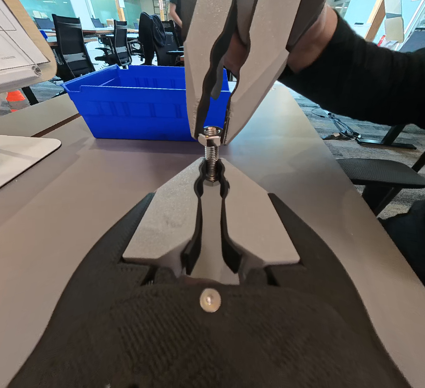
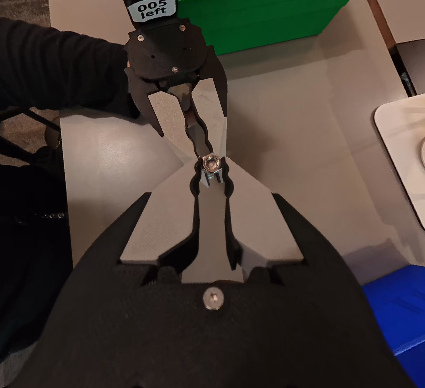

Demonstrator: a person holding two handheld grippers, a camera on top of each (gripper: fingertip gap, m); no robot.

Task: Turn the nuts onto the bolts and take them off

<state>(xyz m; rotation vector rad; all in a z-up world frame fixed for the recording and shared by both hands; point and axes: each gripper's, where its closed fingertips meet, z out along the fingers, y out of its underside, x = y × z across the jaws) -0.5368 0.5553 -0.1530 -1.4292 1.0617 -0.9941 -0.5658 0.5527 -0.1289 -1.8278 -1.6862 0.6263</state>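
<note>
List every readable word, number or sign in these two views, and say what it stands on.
White label on the handle of the left gripper: bold black print, legible, but I do not copy out writing.
White panel at the left edge of the left wrist view: faint print, too small to read.
Paper notice on a far pillar: too blurred to read.

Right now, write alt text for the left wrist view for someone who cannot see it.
The left gripper clamps a bolt pointing away from the camera, while the right gripper, coming in from above, grips a nut at the bolt's threaded end. A blue bin stands behind them on a grey table, with office chairs beyond.
</note>
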